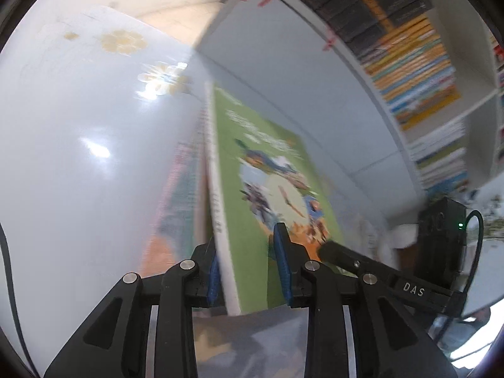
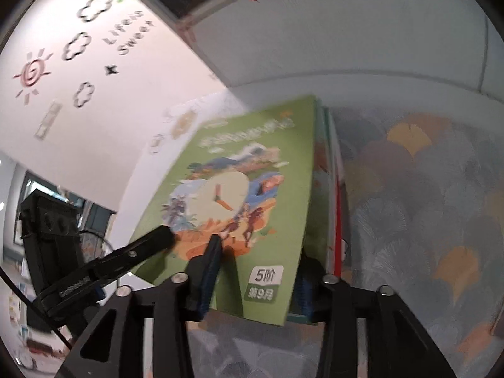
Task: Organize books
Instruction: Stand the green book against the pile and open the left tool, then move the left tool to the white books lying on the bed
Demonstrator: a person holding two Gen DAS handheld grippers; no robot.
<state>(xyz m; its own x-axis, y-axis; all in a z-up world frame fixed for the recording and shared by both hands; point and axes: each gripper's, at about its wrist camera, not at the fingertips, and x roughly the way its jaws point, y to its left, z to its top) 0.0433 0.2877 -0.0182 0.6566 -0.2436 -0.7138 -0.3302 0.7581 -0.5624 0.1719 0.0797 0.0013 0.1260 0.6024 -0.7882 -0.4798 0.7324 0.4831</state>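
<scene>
Left wrist view: both grippers, left gripper (image 1: 249, 271) and right gripper (image 2: 255, 283), clamp one green book (image 1: 267, 170).

The left gripper (image 1: 249, 271) is showing black angular linkage arms studded with round silver screws, and its fingers (image 1: 281, 261) are wearing ribbed blue pads. The right gripper (image 2: 255, 286) is showing the same build (white "DAS" lettering is appearing on its arm in the left view), with a black cable trailing behind.

Bright indoor light, motion blur, fisheye edge warp, glare
</scene>
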